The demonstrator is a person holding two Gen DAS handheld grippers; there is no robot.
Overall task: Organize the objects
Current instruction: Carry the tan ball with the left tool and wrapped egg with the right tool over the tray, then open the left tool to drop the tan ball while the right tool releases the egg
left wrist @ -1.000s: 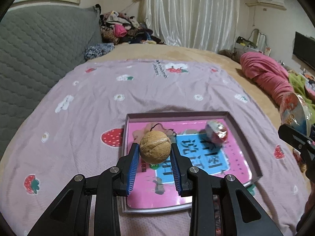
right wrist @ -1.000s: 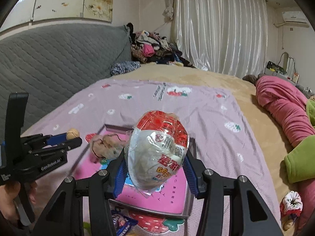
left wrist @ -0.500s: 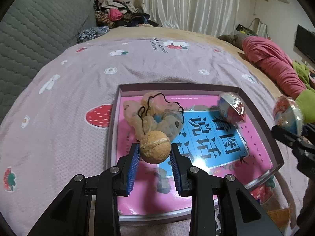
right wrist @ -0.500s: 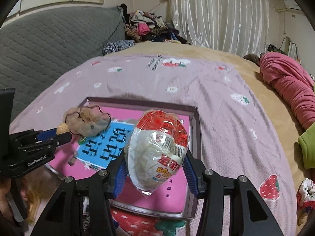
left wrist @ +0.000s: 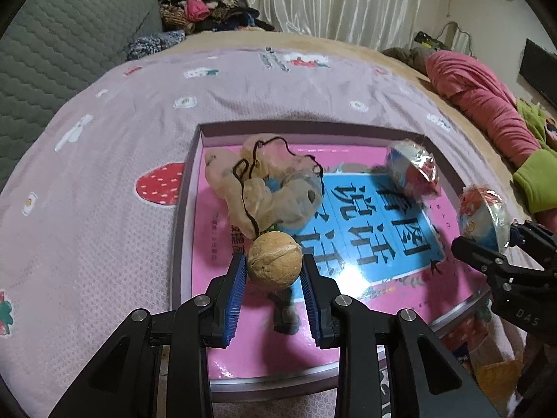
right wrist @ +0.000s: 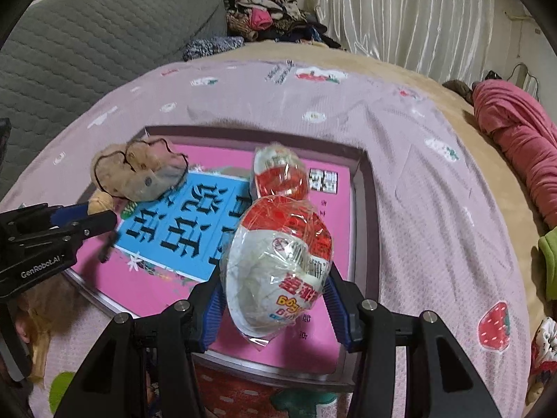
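Observation:
My left gripper [left wrist: 274, 271] is shut on a tan walnut [left wrist: 274, 265] and holds it over the near left part of a shallow box [left wrist: 181, 209] with a pink and blue printed bottom. A crumpled beige mesh pouch [left wrist: 268, 188] with a black cord lies in the box just beyond the walnut. My right gripper [right wrist: 275, 289] is shut on a red and white wrapped egg [right wrist: 278, 268], above the box's near right part [right wrist: 363, 230]. A second wrapped egg [right wrist: 280, 174] lies in the box beyond it. The right gripper and its egg [left wrist: 482, 216] show at the right of the left wrist view.
The box lies on a lilac strawberry-print blanket [left wrist: 104, 209] on a bed. A grey quilted headboard [right wrist: 87, 41] is at the left, a clothes pile [right wrist: 271, 24] at the back, and a pink quilt [left wrist: 487, 104] at the right. Small items lie under the box's near edge [right wrist: 299, 397].
Both grippers have moved forward and down over the box, which now looks larger and closer. Each still holds its object.

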